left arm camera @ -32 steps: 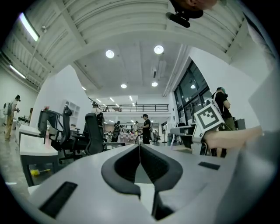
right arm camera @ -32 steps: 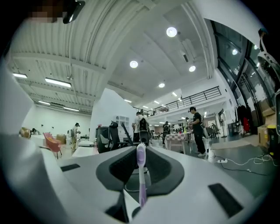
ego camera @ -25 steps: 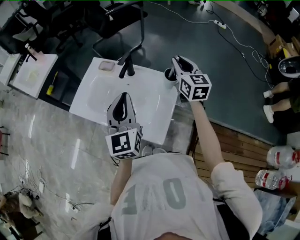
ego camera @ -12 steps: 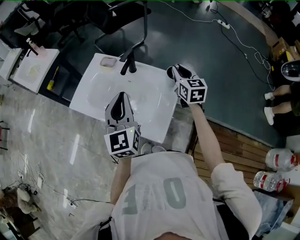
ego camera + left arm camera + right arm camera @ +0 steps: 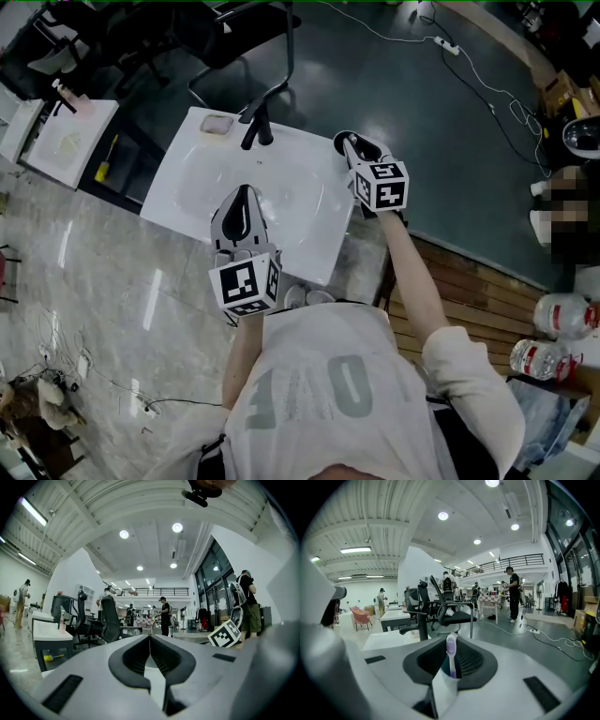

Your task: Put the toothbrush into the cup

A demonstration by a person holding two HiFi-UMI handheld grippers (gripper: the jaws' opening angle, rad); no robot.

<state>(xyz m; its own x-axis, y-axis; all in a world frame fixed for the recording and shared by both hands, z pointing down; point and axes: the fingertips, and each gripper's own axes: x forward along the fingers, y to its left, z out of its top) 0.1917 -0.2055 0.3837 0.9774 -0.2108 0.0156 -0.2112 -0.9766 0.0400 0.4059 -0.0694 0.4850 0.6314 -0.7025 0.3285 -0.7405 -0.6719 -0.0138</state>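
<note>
Right gripper (image 5: 351, 143) clamped on toothbrush (image 5: 451, 651), tips at cup (image 5: 337, 142); left gripper (image 5: 246, 192) closed, empty, above sink (image 5: 187, 178).

The washbasin (image 5: 192, 183) is white and glossy, ceramic by its look, with a matt black faucet (image 5: 255, 127) at its twelve o'clock. In the head view, the floor at nine o'clock is pale polished stone (image 5: 103, 281) that throws back light. At four o'clock lie brown wooden boards (image 5: 469, 281) and clear, shiny plastic bottles (image 5: 562, 314). The shirt (image 5: 319, 394) is soft matt cloth. The left claw (image 5: 150, 639) and right claw (image 5: 453, 662) are smooth, pale grey matt plastic with black ribbed pads (image 5: 133, 660). The toothbrush (image 5: 451, 648) is smooth white and lilac plastic.
</note>
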